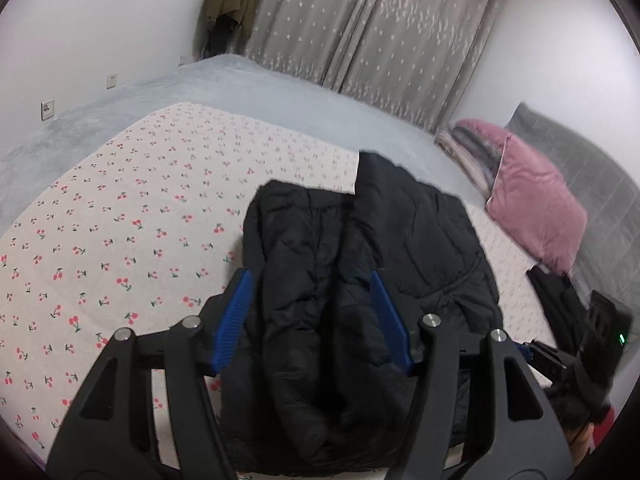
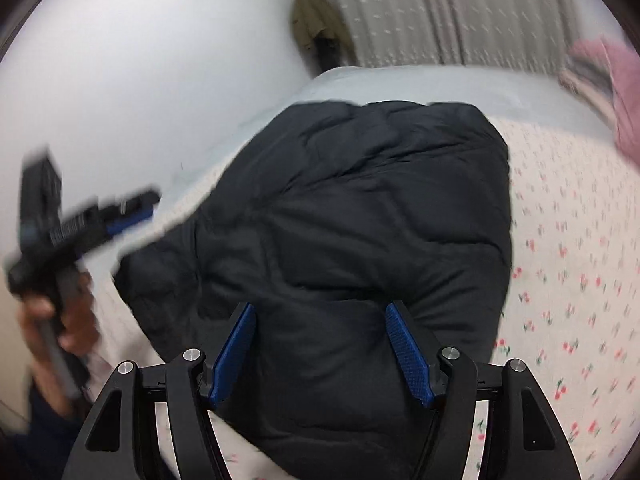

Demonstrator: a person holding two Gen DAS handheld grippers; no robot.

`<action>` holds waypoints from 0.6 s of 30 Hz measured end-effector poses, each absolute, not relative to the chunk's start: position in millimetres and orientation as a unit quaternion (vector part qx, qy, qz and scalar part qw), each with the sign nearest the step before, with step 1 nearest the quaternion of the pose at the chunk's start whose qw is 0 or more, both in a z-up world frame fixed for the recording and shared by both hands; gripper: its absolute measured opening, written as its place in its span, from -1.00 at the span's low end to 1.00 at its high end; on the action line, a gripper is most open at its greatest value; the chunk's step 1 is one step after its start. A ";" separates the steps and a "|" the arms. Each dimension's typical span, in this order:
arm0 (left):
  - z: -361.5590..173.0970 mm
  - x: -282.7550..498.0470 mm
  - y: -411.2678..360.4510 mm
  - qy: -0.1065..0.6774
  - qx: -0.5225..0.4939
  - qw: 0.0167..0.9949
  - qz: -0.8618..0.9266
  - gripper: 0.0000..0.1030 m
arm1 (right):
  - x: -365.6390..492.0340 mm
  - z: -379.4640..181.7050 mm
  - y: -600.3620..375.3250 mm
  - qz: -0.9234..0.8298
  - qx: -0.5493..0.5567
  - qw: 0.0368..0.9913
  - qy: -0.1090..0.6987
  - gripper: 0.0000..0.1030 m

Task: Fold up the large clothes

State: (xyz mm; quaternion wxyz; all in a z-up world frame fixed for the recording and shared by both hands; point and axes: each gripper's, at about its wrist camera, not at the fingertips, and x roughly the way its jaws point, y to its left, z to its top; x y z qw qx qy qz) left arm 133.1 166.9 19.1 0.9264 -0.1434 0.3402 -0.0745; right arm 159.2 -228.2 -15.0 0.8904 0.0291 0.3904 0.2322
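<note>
Fingers (image 2: 236, 344) of both grippers hover parted above the black jacket (image 2: 352, 216).

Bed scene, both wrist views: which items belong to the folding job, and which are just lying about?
Part of the job:
- black puffer jacket, lying on the cherry-print sheet
- left gripper, jaws open
- right gripper, jaws open

Just lying about:
- pink pillow
- folded blankets behind it
- olive coat hanging by the curtain

Both tongs, left (image 1: 312, 320) and right (image 2: 320, 354), hang spread, gripping nothing.
</note>
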 end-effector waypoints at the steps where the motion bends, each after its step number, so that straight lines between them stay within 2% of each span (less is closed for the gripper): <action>1: 18.4 134.7 162.9 0.344 -0.138 0.926 -0.072 0.21 | 157.4 -16.8 -218.0 0.240 0.007 0.890 0.387 0.36; 7: 26.2 132.3 139.1 0.327 -0.083 0.941 -0.039 0.21 | 157.7 -41.3 -199.6 0.249 -0.016 0.880 0.404 0.36; 12: 41.3 134.7 125.5 0.312 -0.083 0.945 -0.052 0.21 | 163.2 -58.0 -177.4 0.246 -0.045 0.875 0.415 0.39; 18: 13.7 172.6 117.4 0.378 -0.071 0.923 -0.012 0.22 | 163.4 -69.3 -162.3 0.250 -0.079 0.869 0.420 0.40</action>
